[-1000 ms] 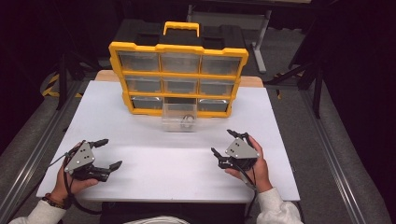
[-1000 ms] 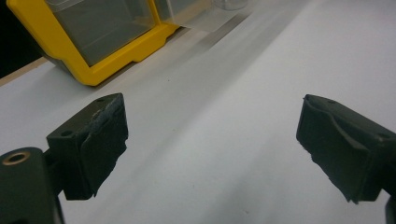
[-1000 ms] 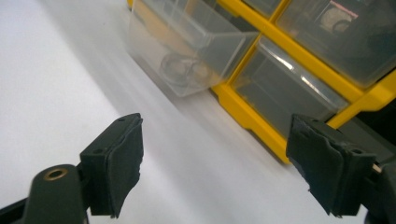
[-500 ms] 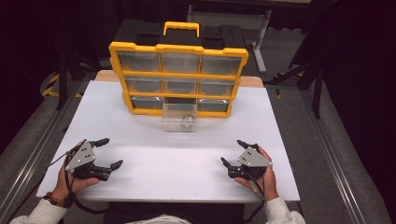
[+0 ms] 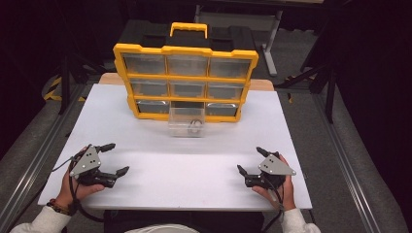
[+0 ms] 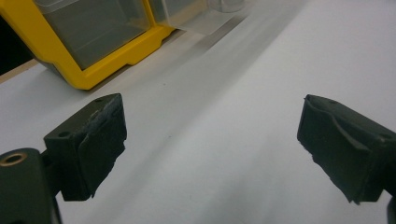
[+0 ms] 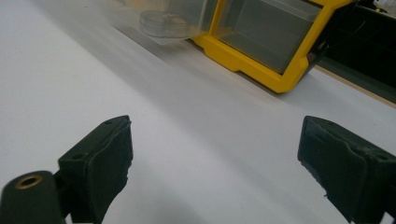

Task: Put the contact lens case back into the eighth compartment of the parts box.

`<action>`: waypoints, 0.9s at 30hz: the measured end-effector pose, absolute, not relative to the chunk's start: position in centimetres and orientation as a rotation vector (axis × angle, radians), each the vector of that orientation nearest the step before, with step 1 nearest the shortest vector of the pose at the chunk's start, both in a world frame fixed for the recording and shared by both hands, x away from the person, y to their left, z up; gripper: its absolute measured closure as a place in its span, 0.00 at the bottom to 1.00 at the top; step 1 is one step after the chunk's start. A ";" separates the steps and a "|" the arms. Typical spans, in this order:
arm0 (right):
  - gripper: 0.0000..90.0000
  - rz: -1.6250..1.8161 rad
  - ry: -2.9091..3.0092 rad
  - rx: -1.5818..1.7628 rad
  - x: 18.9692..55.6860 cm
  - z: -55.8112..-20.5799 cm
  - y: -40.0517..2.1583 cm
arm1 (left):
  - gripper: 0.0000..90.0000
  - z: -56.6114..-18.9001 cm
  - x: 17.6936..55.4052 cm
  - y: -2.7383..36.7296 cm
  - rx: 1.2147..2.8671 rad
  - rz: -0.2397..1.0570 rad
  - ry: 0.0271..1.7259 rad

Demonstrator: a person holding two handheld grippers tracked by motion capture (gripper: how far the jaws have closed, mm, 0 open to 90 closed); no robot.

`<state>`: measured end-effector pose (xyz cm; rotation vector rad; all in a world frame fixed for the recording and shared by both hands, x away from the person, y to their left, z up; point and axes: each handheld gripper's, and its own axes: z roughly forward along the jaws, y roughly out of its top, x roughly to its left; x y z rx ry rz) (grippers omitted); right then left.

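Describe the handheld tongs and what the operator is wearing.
Both the left tongs and the right tongs have black bodies, black padded jaws, a grey three-cornered top plate and a trailing black cable. Sleeves are white; the left wrist carries a beaded bracelet.

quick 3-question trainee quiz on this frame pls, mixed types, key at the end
1. True or false: the clear plastic drawer pulled out of the yellow-framed organiser box sits fully pushed into its slot.
2. Multiple choice: what lies between the pads of the right gripper? A) the drawer B) a small metal part C) nothing, its jaws have just been opening over bare white tabletop
3. Fill in: the left gripper stands ___ with nothing between its jaws.

Key
1. False: it is out on the table in front of the bottom row's middle slot, something small inside.
2. C
3. open
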<state>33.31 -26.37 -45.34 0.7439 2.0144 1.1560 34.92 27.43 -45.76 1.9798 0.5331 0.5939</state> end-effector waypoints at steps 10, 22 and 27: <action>0.13 1.162 2.009 0.721 33.1 -44.9 -25.4 | 0.10 -45.7 34.6 27.5 1.981 0.593 0.516; 0.15 1.119 2.004 0.704 33.0 -44.7 -24.6 | 0.10 -45.6 34.2 27.2 1.979 0.594 0.506; 0.15 1.137 1.993 0.696 33.0 -44.4 -24.5 | 0.10 -45.6 34.3 27.4 1.986 0.598 0.508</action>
